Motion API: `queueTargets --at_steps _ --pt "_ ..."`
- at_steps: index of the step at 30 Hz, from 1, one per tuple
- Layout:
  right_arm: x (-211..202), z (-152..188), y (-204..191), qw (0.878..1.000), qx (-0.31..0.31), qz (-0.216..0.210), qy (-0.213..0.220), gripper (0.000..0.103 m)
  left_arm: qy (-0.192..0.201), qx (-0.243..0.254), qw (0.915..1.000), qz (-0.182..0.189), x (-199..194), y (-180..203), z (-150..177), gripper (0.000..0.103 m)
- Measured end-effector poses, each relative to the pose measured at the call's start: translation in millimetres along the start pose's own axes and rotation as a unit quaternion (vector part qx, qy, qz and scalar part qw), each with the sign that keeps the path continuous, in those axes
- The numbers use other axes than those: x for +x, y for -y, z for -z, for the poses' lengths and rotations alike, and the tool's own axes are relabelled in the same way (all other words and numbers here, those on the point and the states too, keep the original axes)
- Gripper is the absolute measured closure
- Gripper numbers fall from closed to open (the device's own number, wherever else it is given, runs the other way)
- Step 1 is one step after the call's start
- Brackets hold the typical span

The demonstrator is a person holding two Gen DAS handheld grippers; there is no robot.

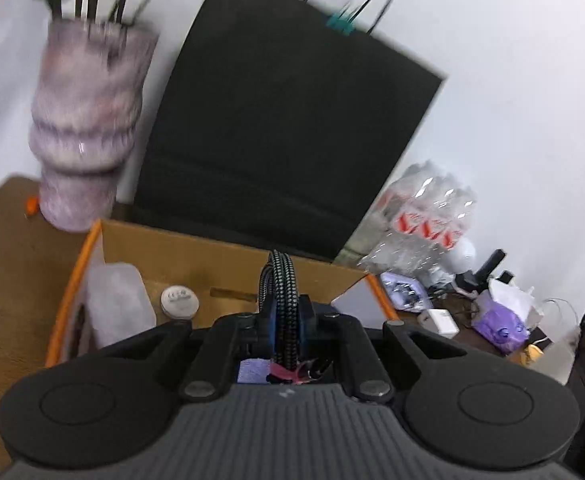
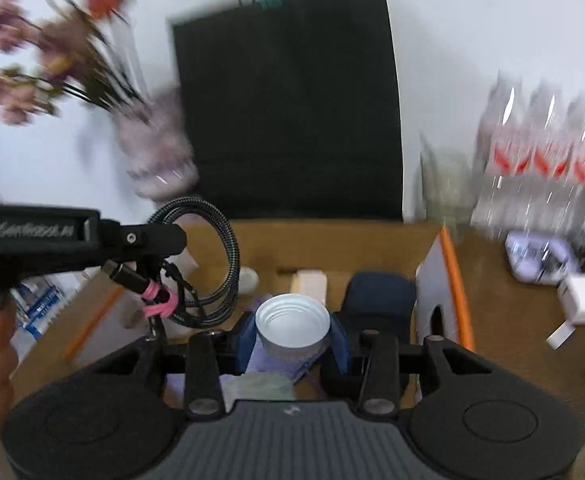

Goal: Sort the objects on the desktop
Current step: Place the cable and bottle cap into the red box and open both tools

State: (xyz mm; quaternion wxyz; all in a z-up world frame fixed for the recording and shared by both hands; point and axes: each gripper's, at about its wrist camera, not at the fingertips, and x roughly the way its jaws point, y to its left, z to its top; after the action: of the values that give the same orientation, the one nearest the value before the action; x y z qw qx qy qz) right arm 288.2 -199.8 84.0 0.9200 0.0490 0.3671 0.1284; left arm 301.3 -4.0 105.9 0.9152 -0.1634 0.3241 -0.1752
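In the left wrist view my left gripper (image 1: pixel 286 312) is shut on a coiled black-and-grey braided cable (image 1: pixel 282 276) bound with a pink tie (image 1: pixel 284 372). It hangs before an open cardboard box (image 1: pixel 228 248) with orange edges. The right wrist view shows that gripper (image 2: pixel 164 252) at the left, with the cable coil (image 2: pixel 220 264) dangling over the box (image 2: pixel 332 240). My right gripper (image 2: pixel 292 334) is shut on a round silver tin (image 2: pixel 292 312), open side up, just in front of the box.
The box holds a translucent bottle (image 1: pixel 116 304), a round white tin (image 1: pixel 179 300), a navy pouch (image 2: pixel 380 296) and a pink carton (image 2: pixel 312 280). Behind stand a flower vase (image 1: pixel 84 132), a black paper bag (image 1: pixel 284 120) and packed water bottles (image 1: pixel 428 220). A white charger (image 2: pixel 584 300) lies to the right.
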Motion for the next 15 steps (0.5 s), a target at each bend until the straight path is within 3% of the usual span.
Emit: queueTargets --at_steps 2,5,7,8,11,12,15 --pt "23 -2 0 1.000 0.000 0.006 -0.023 0.064 -0.009 -0.002 0.9998 -0.019 18 -9 3 0.093" --pt "45 -2 -6 0.999 -0.013 0.010 -0.034 0.064 -0.030 0.019 0.9960 -0.082 39 -17 3 0.088" --pt "55 -2 -9 0.999 -0.021 0.002 -0.044 0.062 -0.022 0.026 0.9935 -0.108 40 -20 3 0.062" --pt "57 -2 -10 0.999 -0.022 -0.001 -0.047 0.060 -0.020 0.026 0.9941 -0.103 35 -20 3 0.051" --pt "46 -8 -6 1.000 -0.011 -0.002 -0.027 0.047 0.003 0.033 0.9965 -0.076 12 -15 -3 0.033" --pt "41 -12 -2 1.000 -0.001 -0.002 -0.016 0.041 0.014 0.043 0.9958 -0.079 3 -11 -5 0.023" --pt "19 -19 8 1.000 0.022 0.017 0.003 0.032 0.042 0.079 0.9898 -0.111 -20 5 -11 0.013"
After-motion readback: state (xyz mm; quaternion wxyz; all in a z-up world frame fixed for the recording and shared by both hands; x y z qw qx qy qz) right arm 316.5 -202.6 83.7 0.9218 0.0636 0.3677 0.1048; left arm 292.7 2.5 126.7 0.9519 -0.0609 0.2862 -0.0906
